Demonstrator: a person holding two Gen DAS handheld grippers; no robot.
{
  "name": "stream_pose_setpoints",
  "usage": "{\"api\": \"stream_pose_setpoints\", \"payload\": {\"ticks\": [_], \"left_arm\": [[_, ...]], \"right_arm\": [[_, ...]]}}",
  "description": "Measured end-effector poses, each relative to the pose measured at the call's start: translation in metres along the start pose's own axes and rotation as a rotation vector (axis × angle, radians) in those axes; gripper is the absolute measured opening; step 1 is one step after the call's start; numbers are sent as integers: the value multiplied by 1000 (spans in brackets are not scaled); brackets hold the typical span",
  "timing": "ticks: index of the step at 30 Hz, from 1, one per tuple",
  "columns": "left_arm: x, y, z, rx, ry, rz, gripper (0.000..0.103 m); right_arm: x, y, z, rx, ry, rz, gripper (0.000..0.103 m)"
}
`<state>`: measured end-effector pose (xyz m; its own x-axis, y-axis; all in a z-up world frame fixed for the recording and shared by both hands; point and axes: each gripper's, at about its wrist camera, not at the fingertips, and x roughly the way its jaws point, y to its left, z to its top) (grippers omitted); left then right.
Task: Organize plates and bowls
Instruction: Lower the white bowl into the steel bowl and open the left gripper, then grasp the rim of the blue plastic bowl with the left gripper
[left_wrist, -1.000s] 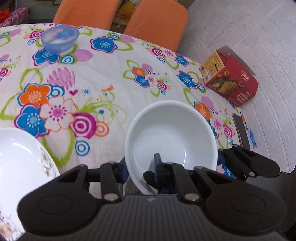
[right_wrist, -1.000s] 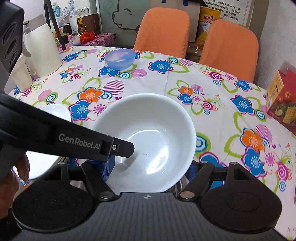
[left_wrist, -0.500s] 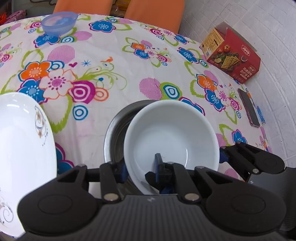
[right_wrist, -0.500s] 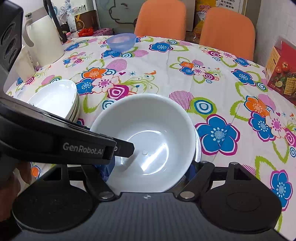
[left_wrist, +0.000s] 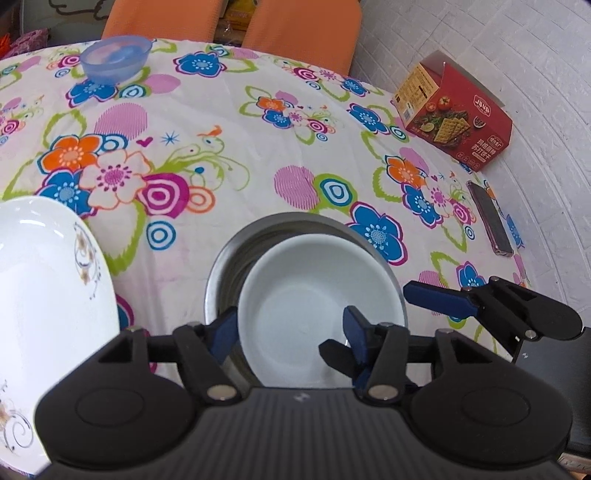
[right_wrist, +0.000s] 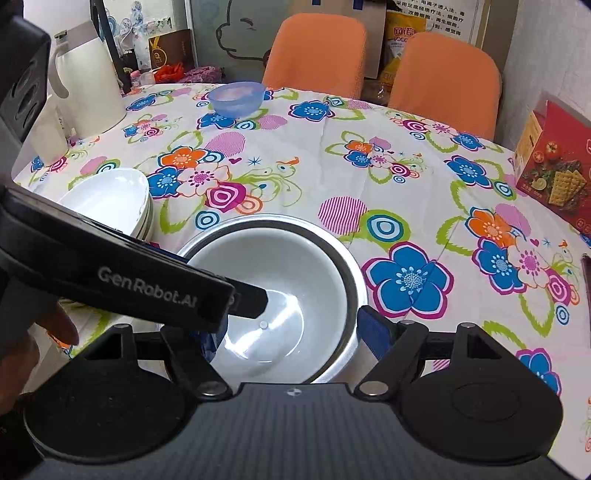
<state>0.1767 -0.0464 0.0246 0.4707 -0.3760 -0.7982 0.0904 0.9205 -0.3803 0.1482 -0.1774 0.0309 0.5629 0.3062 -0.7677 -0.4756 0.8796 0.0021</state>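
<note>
A white bowl (left_wrist: 306, 295) (right_wrist: 295, 273) rests inside a steel bowl (left_wrist: 229, 251) (right_wrist: 332, 240) on the flowered tablecloth. My left gripper (left_wrist: 290, 332) is open over the near side. One blue pad is outside the white bowl's left wall, the other over its inside. My right gripper (right_wrist: 291, 338) is open and straddles the bowls' near edge. Its right finger (right_wrist: 373, 332) (left_wrist: 436, 299) stands just outside the steel rim. Its left finger is mostly hidden behind the left gripper's black body (right_wrist: 147, 280). A stack of white plates (left_wrist: 40, 288) (right_wrist: 110, 195) lies to the left.
A blue plastic bowl (left_wrist: 116, 59) (right_wrist: 236, 98) sits at the far side, near two orange chairs (right_wrist: 317, 48). A red cracker box (left_wrist: 454, 114) and a phone (left_wrist: 489, 218) lie by the right wall. A white kettle (right_wrist: 88, 77) stands far left. A hand (right_wrist: 59, 325) holds the left gripper.
The white bowl came down into the steel bowl. My left gripper, shut on its rim before, has opened and let go. The right gripper stayed open around it.
</note>
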Motion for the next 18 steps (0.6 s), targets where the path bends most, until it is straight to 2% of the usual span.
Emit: {"api": "stream_pose_setpoints", "payload": {"ticks": [7,10,14,18], "left_arm": [[-29,10,10,13,-54,-33,55],[-39,23,15,-2,-85,-20,56],[-48,54,28,-29,-115,33,57],[-52,101,49,-105,-142,111,57]], "right_arm": [[-20,-16,2,27,-65,-73,64],[-23,-24,4,58,-78,-67,64],[-18,-27,12,86,-88,-45,64],[-2,-24,36,97,-100,2,64]]}}
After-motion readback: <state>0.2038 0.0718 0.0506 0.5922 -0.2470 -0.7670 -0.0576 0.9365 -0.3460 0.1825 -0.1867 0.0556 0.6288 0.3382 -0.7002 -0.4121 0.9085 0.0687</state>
